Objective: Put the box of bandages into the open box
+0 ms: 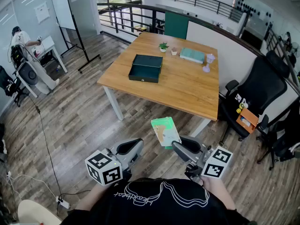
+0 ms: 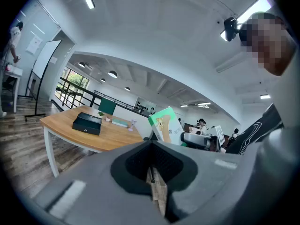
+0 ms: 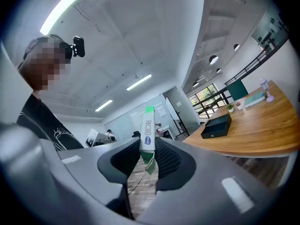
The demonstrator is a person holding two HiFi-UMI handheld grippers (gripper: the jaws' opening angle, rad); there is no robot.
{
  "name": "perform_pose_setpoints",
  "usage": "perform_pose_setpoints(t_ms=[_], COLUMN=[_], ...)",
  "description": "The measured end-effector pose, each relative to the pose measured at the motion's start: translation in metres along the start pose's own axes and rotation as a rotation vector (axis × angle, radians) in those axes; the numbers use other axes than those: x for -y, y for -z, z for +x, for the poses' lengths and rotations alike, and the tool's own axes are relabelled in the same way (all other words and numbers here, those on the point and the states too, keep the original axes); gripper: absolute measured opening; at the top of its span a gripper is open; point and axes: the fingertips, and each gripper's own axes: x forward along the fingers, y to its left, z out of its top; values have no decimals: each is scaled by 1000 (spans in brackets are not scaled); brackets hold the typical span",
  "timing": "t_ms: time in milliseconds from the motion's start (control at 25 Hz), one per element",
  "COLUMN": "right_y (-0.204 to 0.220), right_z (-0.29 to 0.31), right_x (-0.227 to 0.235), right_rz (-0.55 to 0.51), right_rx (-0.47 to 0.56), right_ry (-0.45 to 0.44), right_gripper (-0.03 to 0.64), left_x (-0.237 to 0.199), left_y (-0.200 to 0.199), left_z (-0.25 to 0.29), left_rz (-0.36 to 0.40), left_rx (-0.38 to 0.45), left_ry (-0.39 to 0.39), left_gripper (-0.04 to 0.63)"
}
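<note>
I stand on the wood floor some way from the wooden table (image 1: 187, 86). On it lies the open dark box (image 1: 146, 68), lid up, also in the left gripper view (image 2: 87, 123) and the right gripper view (image 3: 216, 125). My right gripper (image 1: 174, 146) is shut on the green-and-white box of bandages (image 1: 165, 131), which stands up edge-on between its pads (image 3: 147, 130). The left gripper (image 1: 136, 146) is beside it at the left, jaws together with nothing in them (image 2: 151, 149). From there the bandage box (image 2: 165, 124) shows to the right.
On the table's far side are a small potted plant (image 1: 163, 46), a teal flat box (image 1: 192, 55) and a pale purple item (image 1: 206, 64). A black office chair (image 1: 255, 93) stands right of the table. A whiteboard (image 1: 63, 8) and a person (image 1: 18, 36) are at the far left.
</note>
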Motion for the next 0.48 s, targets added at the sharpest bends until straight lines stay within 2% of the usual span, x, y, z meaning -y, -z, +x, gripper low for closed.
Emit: perform_pose_setpoints(t_ms=[480], right_y=[-10], right_z=[-21], right_x=[39], right_rz=[11], right_rx=[8], right_ry=[-8], right_gripper=[121], left_x=[6], left_y=[6], left_z=[44], left_rz=[-6], left_rx=[-16], left_ry=[-28], left_gripper=[2])
